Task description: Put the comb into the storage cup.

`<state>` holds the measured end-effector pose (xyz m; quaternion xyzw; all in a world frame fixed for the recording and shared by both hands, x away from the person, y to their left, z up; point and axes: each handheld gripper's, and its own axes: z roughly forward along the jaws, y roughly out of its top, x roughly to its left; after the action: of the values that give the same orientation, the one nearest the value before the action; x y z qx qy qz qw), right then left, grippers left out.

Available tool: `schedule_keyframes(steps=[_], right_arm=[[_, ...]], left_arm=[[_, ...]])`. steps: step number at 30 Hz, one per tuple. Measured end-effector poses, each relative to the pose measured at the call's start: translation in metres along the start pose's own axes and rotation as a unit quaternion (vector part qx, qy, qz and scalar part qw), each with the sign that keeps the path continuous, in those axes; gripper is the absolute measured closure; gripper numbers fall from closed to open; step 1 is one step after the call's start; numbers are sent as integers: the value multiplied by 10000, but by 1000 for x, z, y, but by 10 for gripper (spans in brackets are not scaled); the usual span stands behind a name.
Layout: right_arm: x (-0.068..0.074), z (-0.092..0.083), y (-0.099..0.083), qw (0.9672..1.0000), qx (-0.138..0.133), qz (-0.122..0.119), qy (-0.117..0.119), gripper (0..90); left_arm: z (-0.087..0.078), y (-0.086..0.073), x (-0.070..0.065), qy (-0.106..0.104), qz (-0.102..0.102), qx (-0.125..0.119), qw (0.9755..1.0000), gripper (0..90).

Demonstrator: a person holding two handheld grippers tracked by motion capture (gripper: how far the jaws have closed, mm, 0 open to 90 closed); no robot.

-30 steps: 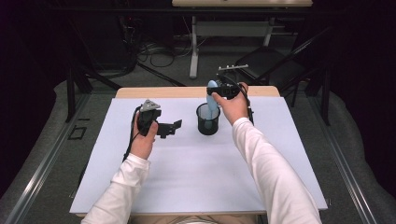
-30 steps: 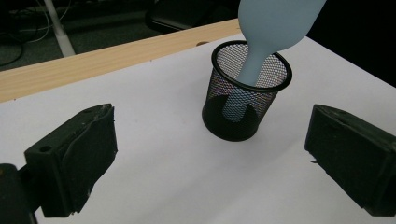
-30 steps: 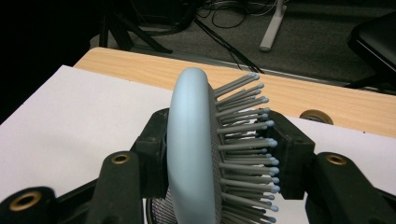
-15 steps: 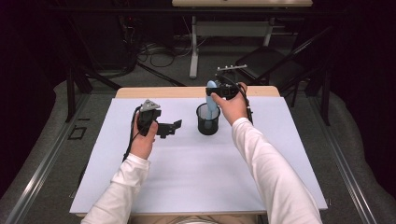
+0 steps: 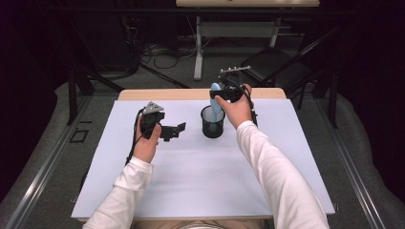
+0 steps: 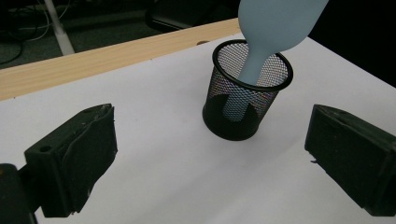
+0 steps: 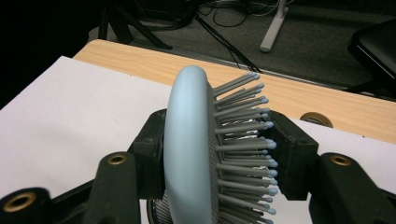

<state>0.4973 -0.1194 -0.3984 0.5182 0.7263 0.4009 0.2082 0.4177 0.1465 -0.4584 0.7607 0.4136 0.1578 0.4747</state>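
Note:
A light blue hairbrush (image 5: 216, 99) stands with its handle down inside a black mesh cup (image 5: 212, 125) at the back middle of the white tabletop. My right gripper (image 5: 220, 93) is shut on the brush head (image 7: 187, 140): one pad lies on its smooth back, the other against the bristle tips (image 7: 261, 140). Its jaws have just been opening a little, with the brush still between them. My left gripper (image 5: 177, 130) rests to the left of the cup, open and empty. In the left gripper view the cup (image 6: 247, 116) and brush handle (image 6: 252, 70) stand ahead of its jaws (image 6: 210, 154).
A white sheet (image 5: 200, 176) covers the table, with a wooden edge (image 5: 162, 94) at the back. Beyond it are dark floor, cables, a desk leg (image 5: 197, 52) and a black chair (image 5: 282, 67). The person's white sleeves (image 5: 272, 176) reach across the sheet.

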Motion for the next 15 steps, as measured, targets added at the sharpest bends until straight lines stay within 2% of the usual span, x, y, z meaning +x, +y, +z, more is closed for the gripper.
schedule_keyframes(steps=[6,10,15], right_arm=[[-1,0,0,10000,33,-12,7,423],[-1,1,0,10000,25,-1,-24,377],[0,0,0,9999,-40,-14,-95,279]], left_arm=[[0,0,0,13,2,17,10000,25],[0,0,0,2,-1,1,10000,25],[0,0,0,8,-4,-13,10000,25]])
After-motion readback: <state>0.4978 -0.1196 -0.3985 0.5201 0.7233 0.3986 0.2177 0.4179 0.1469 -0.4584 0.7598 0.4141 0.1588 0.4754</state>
